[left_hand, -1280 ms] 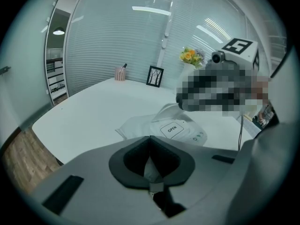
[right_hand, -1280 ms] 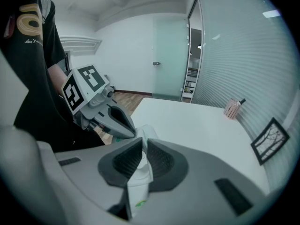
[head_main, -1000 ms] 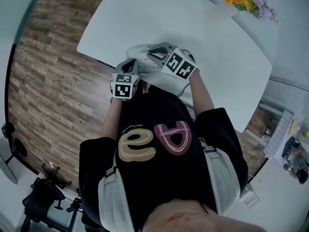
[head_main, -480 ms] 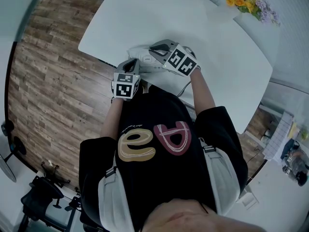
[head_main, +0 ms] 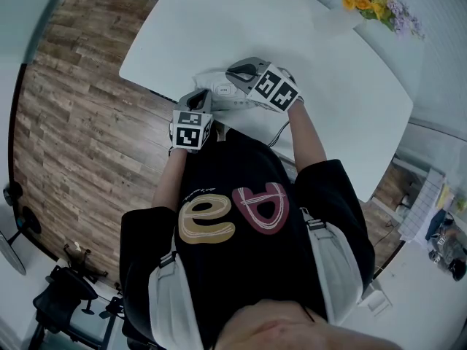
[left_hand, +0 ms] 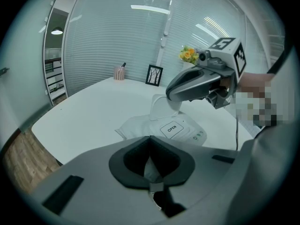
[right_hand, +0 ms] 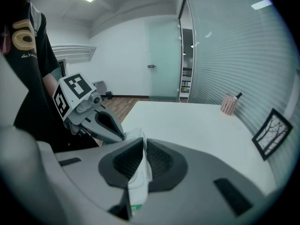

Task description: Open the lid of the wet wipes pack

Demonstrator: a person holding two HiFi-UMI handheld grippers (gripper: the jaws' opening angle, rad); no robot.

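the wet wipes pack lies flat on the white bench, close to the edge nearest the person. a printed "open" panel faces up on it. just behind that panel a thin white flap stands lifted off the pack's top, and i take it for the lid or its pull tab. the right gripper is pressed together on this flap, and in its own view the sheet runs straight down between the pads. the left gripper is closed on the pack's near edge, with a fold of white wrapper pinched between its pads, pinning the pack to the bench. the step in hand looks like the peel itself, begun but not finished. the next move likely calls for the right gripper to draw the flap up and back across the pack in a steady arc, keeping its pinch firm, while the left holds the pack down so it does not ride up. farther off on the bench stand a pink pen cup, a small picture frame and yellow flowers.
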